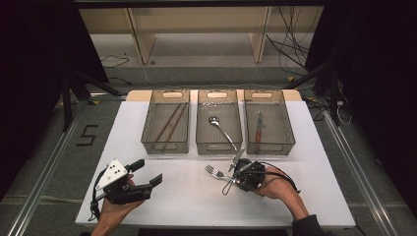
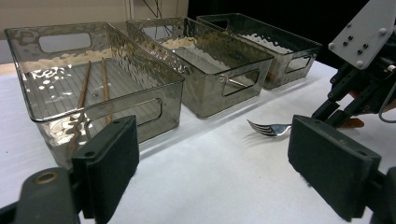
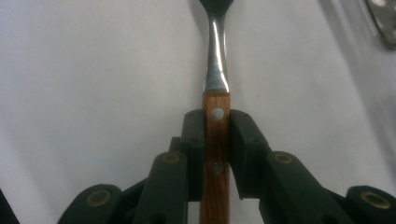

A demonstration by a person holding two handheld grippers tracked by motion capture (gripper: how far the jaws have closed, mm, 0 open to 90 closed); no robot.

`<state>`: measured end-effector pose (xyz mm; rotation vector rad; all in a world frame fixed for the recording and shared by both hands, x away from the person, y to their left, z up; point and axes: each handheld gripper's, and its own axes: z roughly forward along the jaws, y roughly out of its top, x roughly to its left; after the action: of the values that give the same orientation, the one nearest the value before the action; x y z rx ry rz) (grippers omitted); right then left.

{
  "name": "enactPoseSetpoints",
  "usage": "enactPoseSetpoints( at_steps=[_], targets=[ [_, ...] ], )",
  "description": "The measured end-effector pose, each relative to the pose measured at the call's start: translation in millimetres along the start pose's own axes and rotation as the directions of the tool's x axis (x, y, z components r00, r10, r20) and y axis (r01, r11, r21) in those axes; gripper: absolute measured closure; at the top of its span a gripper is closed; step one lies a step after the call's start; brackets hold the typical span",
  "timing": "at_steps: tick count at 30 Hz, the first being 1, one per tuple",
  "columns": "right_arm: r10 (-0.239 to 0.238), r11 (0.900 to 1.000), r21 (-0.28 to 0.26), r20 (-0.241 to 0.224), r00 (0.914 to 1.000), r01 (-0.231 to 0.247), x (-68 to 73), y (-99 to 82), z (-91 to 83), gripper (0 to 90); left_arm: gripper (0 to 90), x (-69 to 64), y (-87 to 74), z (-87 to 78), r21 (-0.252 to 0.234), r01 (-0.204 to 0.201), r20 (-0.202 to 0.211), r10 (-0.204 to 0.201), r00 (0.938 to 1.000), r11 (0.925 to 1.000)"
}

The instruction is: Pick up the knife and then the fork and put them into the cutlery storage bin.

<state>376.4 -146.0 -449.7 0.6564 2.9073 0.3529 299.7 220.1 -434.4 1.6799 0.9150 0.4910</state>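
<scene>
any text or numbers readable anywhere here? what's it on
"5" – a large dark figure marked on the grey floor left of the table.
No writing can be made out on the three bins, the fork or either gripper.

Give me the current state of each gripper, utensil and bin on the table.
Right gripper: shut on the fork's wooden handle.
Fork: held, tines pointing left.
Left gripper: open, empty.
Left bin: holds chopsticks.
Middle bin: holds a spoon.
Right bin: holds a knife.
</scene>
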Motion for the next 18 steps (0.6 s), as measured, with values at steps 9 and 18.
enactPoseSetpoints(
  at_steps=[9,18],
  targets=[
    [0.032,0.9969,-0.072,-0.002,0.9995,-0.032,-2.9,-1.9,-10.4,77.3,16.3,-0.1,0.1,-0.1,0.0,-0.002,0.0,0.002,1.0,1.0],
    [0.062,0.985,-0.161,-0.015,0.998,-0.064,-6.5,-3.5,-21.8,77.3,16.3,-0.1,0.0,-0.2,-0.001,-0.002,0.0,0.002,1.0,1.0]
  ],
)
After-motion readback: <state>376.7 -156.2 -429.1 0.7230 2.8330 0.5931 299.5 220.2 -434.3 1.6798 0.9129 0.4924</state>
